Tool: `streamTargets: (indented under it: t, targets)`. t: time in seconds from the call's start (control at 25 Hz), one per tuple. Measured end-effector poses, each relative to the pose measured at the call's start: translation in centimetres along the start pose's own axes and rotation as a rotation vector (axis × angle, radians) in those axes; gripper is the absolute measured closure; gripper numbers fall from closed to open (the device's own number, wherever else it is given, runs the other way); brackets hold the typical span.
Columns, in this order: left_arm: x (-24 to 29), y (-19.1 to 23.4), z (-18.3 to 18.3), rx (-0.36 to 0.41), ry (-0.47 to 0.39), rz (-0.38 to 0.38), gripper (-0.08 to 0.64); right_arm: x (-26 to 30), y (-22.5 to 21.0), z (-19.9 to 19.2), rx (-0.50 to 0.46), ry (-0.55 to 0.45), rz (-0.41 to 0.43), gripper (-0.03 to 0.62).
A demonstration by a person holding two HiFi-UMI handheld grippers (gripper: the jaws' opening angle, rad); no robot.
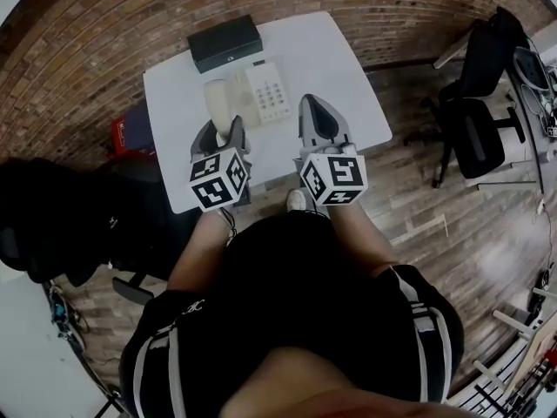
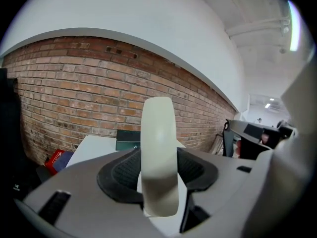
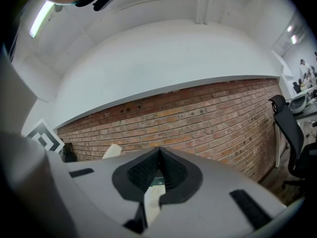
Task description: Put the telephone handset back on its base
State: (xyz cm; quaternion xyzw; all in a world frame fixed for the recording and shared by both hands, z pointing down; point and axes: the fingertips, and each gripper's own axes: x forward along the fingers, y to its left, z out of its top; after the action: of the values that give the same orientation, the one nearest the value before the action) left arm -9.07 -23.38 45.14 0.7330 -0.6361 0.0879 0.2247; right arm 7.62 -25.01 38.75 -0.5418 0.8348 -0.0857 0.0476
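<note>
The cream telephone handset (image 1: 218, 103) is clamped between the jaws of my left gripper (image 1: 223, 138) and hangs over the left part of the white table (image 1: 174, 103). It is beside the keypad base (image 1: 268, 91). In the left gripper view the handset (image 2: 158, 148) stands on end between the dark pads (image 2: 124, 172), its top rising above them. My right gripper (image 1: 315, 116) hovers to the right of the base, jaws closed together with nothing between them. In the right gripper view the gripper (image 3: 159, 155) has its pads meeting, and the handset's tip (image 3: 111, 151) shows to the left.
A black box (image 1: 224, 42) sits at the table's far edge against the brick wall. A red object (image 1: 126, 133) lies on the floor left of the table. Black office chairs (image 1: 474, 120) and a desk stand to the right. The person's legs are below the near table edge.
</note>
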Motion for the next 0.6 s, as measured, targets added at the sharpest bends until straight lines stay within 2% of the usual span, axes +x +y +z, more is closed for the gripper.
streamTargets:
  t: [0.32, 0.6]
  targets:
    - [3.9, -0.5, 0.0, -0.069, 0.024, 0.111, 0.348, 4.1, -2.5, 0.1, -0.015, 0.055, 0.137, 0.594]
    - [6.2, -0.3, -1.7, -0.073, 0.099, 0.142, 0.348, 5.9, -3.1, -1.4, 0.01, 0.108, 0.171, 0.594]
